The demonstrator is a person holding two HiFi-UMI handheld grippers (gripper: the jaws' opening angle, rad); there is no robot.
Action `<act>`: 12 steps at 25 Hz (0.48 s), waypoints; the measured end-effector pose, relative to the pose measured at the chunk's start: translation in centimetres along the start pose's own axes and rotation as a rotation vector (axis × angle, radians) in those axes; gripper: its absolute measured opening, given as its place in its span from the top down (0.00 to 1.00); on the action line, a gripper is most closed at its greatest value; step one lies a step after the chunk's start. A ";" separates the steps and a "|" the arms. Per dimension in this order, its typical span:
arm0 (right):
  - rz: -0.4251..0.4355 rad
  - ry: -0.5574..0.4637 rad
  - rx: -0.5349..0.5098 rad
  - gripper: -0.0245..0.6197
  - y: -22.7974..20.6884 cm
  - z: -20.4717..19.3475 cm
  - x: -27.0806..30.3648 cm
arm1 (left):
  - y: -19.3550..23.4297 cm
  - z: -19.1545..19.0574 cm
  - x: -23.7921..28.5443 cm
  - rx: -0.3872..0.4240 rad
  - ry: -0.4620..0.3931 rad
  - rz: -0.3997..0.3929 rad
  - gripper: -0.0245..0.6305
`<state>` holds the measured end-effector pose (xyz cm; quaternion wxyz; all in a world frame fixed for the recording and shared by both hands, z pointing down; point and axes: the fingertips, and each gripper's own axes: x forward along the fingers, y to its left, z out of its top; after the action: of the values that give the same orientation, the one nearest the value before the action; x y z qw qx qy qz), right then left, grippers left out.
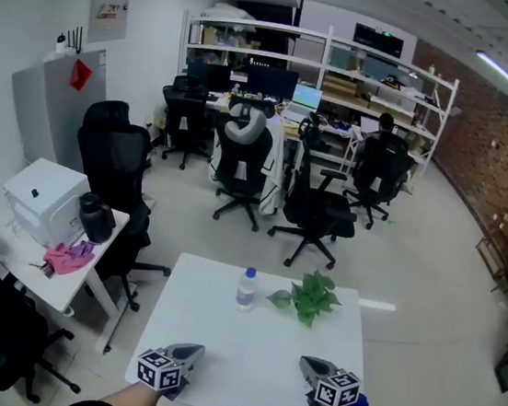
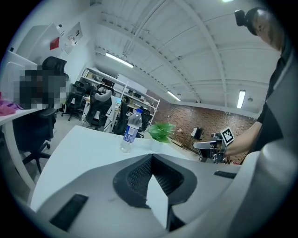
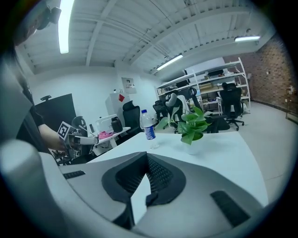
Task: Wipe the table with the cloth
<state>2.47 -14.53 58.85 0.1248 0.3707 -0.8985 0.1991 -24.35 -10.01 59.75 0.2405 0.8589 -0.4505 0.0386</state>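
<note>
A white table (image 1: pixel 218 332) stands right in front of me, carrying a water bottle (image 1: pixel 245 289) and a small potted plant (image 1: pixel 308 297). A pink cloth (image 1: pixel 69 258) lies on a side desk (image 1: pixel 66 289) to the left, away from both grippers; it also shows as the pink cloth (image 3: pixel 106 135) in the right gripper view. My left gripper (image 1: pixel 193 351) hovers over the table's near left corner, jaws shut and empty (image 2: pixel 151 157). My right gripper (image 1: pixel 307 364) is over the near right corner, its jaws together with nothing between them (image 3: pixel 147 155).
On the side desk sit a white box (image 1: pixel 43 200) and a black jug (image 1: pixel 96 218). Black office chairs (image 1: pixel 313 210) stand beyond the table, one chair (image 1: pixel 119 170) by the desk. Shelving (image 1: pixel 344 79) lines the back, with a brick wall (image 1: pixel 494 145) on the right.
</note>
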 end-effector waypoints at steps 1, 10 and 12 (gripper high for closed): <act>-0.001 0.000 -0.001 0.95 0.0 0.0 -0.2 | -0.2 -0.1 0.0 0.001 0.007 -0.002 0.96; -0.010 -0.003 -0.001 0.95 -0.3 0.2 -1.2 | -1.0 0.1 0.2 0.009 0.020 -0.017 0.96; -0.007 -0.004 -0.005 0.95 -0.3 0.2 -1.1 | -1.0 0.0 0.3 0.011 0.022 -0.019 0.96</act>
<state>3.42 -14.16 58.39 0.1245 0.3742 -0.8979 0.1956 -23.44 -9.78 59.44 0.2412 0.8640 -0.4393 0.0482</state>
